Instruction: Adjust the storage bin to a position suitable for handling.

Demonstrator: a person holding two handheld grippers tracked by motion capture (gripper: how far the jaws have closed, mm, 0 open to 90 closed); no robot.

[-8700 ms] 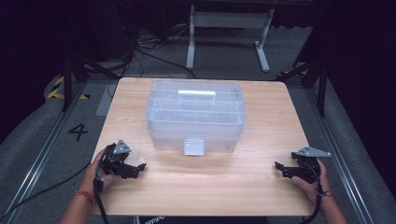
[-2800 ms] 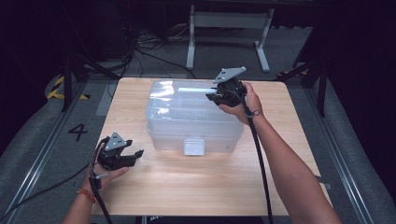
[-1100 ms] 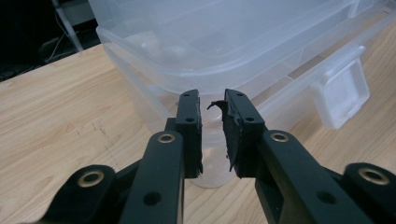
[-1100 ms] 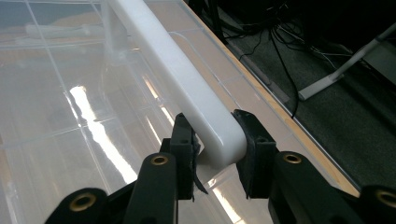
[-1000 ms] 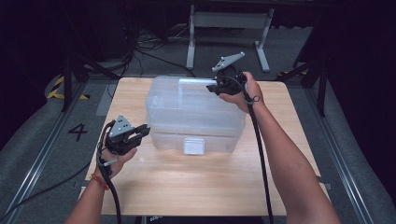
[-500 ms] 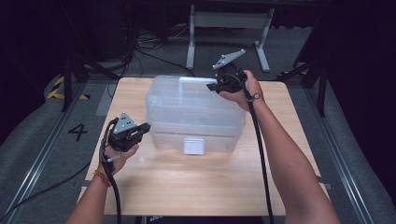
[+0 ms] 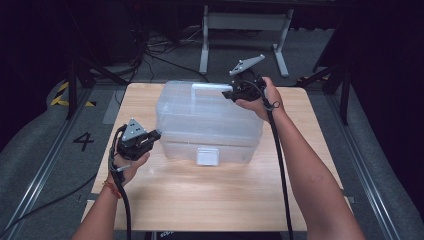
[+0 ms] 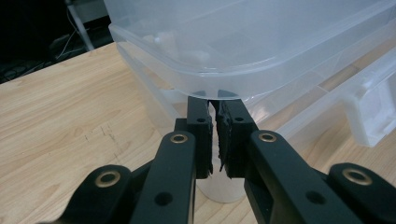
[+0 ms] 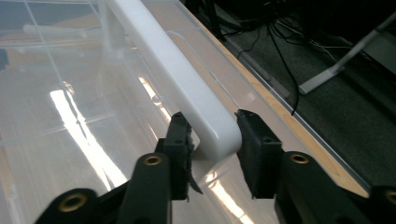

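Clear plastic storage box (image 7: pixel 207 122) sits mid-table (image 7: pixel 210 200), toward the far side, latch (image 7: pixel 207 156) facing near. Judged light and apparently empty, thin walls that flex, smooth and slippery; lid may crack under a hard pinch. Best hold: the white handle (image 7: pixel 209 88) on the lid, stiff and bar-shaped.

Right gripper (image 9: pixel 211 135) over the lid's far right, jaws apart and just been opening; handle's right end (image 9: pixel 205 123) lies between the pads, right pad clear of it, left pad close or touching, cannot tell.

Left gripper (image 8: pixel 214 135) at the box's near-left corner, jaws together, tips just under the lid rim (image 8: pixel 219 91), nothing held.
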